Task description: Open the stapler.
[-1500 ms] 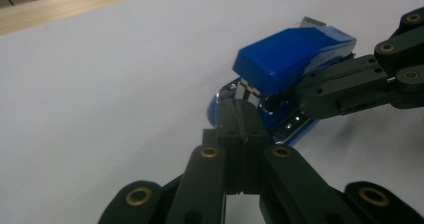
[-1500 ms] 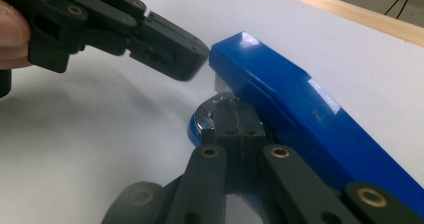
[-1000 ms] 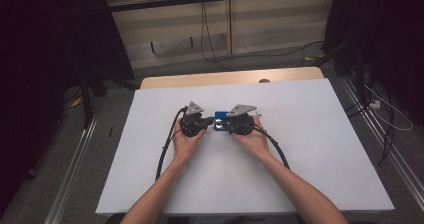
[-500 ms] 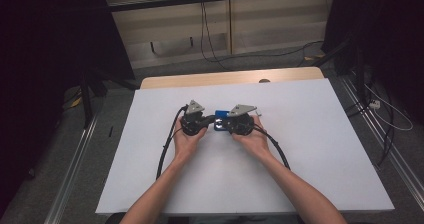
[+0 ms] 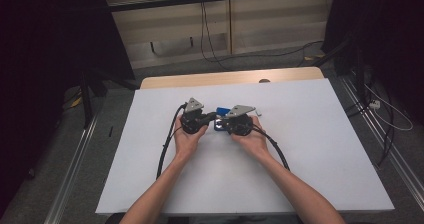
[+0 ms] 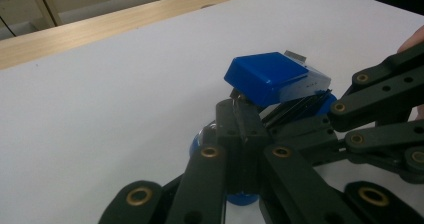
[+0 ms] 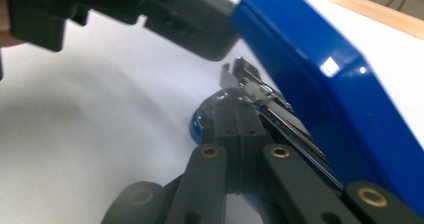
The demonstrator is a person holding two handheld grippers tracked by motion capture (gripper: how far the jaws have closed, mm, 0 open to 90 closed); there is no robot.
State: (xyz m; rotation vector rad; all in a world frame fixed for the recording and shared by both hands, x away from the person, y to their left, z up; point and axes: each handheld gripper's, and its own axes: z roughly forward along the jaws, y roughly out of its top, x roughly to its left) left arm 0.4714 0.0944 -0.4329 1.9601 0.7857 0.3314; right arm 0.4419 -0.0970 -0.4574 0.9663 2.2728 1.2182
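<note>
A blue stapler (image 5: pixel 221 110) is at the middle of the white table (image 5: pixel 310 149), between my two grippers, which meet tip to tip. In the left gripper view its blue top (image 6: pixel 265 76) is tilted up off the metal magazine. My left gripper (image 6: pixel 243 109) has its jaws together, tips just under that lifted top. In the right gripper view my right gripper (image 7: pixel 237 109) is also shut, its tips against the stapler's metal magazine (image 7: pixel 260 96), with the blue top (image 7: pixel 320 84) rising to the right. Whether either pinches a part I cannot tell. From above, left gripper (image 5: pixel 212 117) and right gripper (image 5: pixel 225 122) flank the stapler.
A wooden strip (image 5: pixel 230 78) runs along the table's far edge. Black cables (image 5: pixel 167 149) trail from both grippers back over the table toward the person. Metal rails (image 5: pixel 75 169) lie on the floor at both sides, and more cables (image 5: pixel 385 119) lie at the right.
</note>
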